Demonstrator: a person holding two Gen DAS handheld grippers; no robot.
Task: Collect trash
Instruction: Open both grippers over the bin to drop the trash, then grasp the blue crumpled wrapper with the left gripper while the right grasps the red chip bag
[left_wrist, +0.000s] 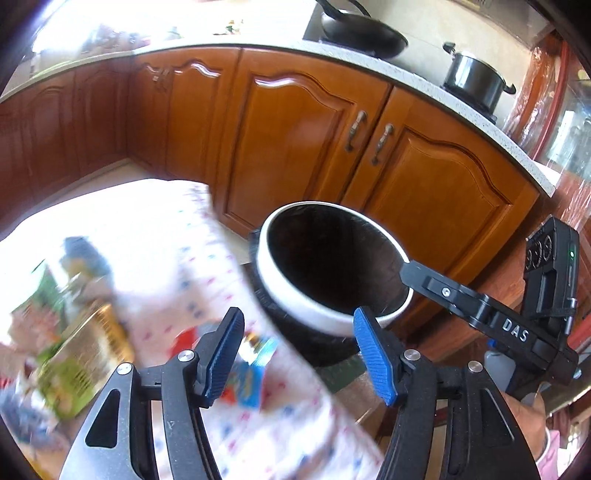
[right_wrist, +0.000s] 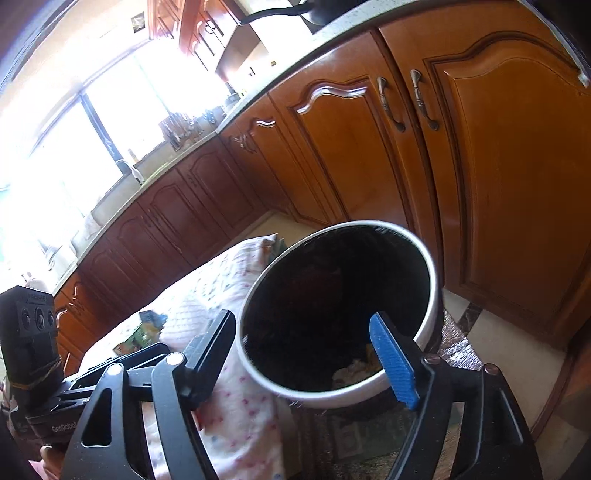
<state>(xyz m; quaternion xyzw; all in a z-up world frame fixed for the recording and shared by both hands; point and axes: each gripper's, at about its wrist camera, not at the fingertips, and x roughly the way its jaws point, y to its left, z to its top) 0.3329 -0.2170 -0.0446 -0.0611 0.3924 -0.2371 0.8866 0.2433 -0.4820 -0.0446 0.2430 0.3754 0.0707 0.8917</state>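
A round trash bin with a white rim (left_wrist: 295, 306) and dark inside stands on the floor by the table; it also shows in the right wrist view (right_wrist: 428, 332), with crumpled trash (right_wrist: 354, 369) at its bottom. My left gripper (left_wrist: 299, 354) is open and empty, above the table edge next to the bin. A blue and red wrapper (left_wrist: 255, 369) lies on the tablecloth just under it. A green packet (left_wrist: 77, 362) and other blurred trash lie to the left. My right gripper (right_wrist: 310, 362) is open and empty over the bin's mouth; it also shows in the left wrist view (left_wrist: 406, 269).
The table carries a white cloth with small coloured dots (left_wrist: 184, 229). Wooden kitchen cabinets (left_wrist: 295, 129) stand behind the bin under a pale counter (left_wrist: 424, 77) with a wok (left_wrist: 362, 33) and a pot (left_wrist: 476, 81). A patterned mat (right_wrist: 458, 343) lies under the bin.
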